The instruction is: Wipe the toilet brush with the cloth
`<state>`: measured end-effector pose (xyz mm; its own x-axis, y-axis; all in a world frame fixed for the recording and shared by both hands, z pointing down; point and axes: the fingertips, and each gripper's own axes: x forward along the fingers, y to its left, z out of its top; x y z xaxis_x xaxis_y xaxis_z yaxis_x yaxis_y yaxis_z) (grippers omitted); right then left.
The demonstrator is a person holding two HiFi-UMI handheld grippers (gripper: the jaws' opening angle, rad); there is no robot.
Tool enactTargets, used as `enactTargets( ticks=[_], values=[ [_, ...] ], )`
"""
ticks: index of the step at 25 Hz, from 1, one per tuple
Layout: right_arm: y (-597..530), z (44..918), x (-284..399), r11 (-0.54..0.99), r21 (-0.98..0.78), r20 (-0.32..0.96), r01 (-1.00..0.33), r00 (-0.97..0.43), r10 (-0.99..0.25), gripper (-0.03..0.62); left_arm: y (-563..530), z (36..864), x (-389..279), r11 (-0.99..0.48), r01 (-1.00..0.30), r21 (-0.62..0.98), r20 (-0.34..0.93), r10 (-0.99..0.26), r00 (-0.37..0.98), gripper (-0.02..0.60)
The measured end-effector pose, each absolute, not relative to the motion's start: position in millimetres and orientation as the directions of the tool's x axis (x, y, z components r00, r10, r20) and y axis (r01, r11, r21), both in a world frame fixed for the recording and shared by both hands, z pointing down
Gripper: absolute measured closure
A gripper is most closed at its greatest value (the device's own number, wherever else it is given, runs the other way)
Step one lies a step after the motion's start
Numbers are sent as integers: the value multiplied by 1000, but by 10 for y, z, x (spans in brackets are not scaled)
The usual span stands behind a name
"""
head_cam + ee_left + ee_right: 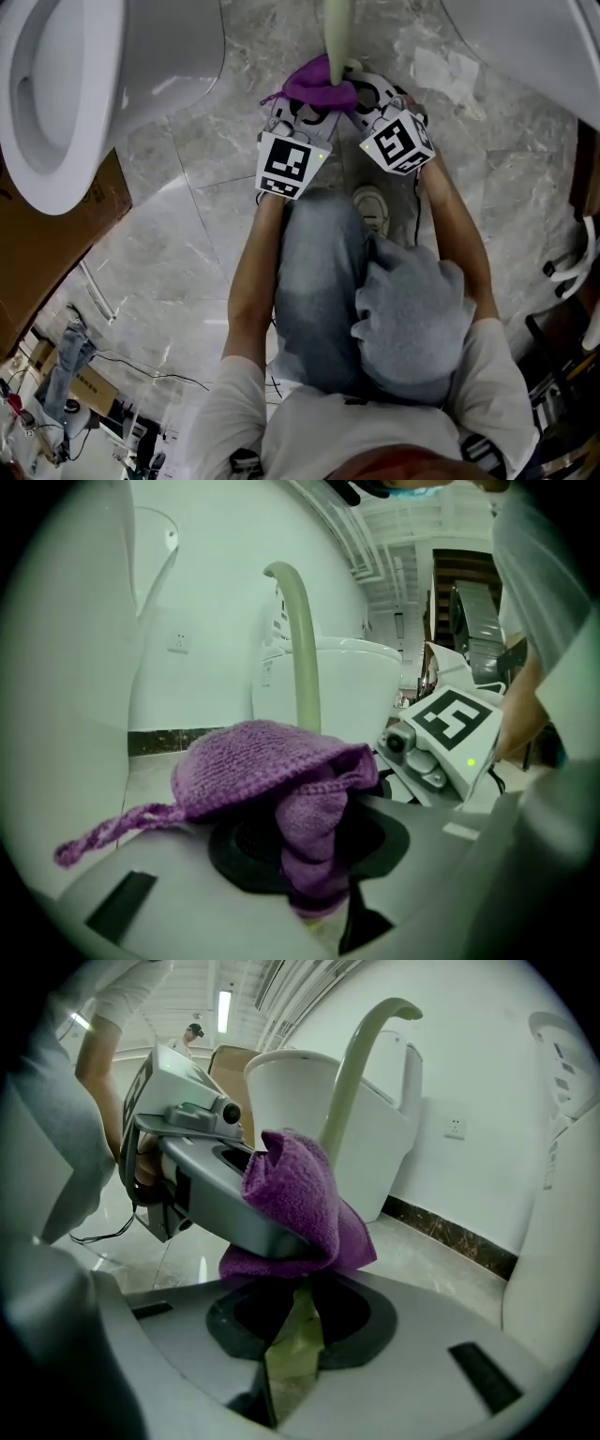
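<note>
The toilet brush's pale green handle stands upright on the marble floor ahead of the person's knees. A purple knitted cloth is wrapped around it low down. My left gripper is shut on the cloth, which bulges between and over its jaws, and the handle rises behind. My right gripper is shut on the handle just below the cloth. The two grippers sit close side by side. The brush head is hidden.
A white toilet stands at the left with a cardboard box beside it. A pale rag lies on the floor at the right. The person's shoe is just behind the grippers. Cables and clutter lie at the lower left.
</note>
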<state>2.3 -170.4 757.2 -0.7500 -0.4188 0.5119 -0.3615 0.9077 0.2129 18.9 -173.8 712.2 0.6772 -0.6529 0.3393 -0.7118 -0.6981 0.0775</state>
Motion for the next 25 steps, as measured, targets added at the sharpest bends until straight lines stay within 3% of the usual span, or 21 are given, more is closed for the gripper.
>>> enactTargets(
  ticks=[25],
  values=[
    [-1696,7577,21,912,214,539,-349,-737,-408,531,-1812,6132,131,-725,-680,111,207,-652,729,462]
  ],
)
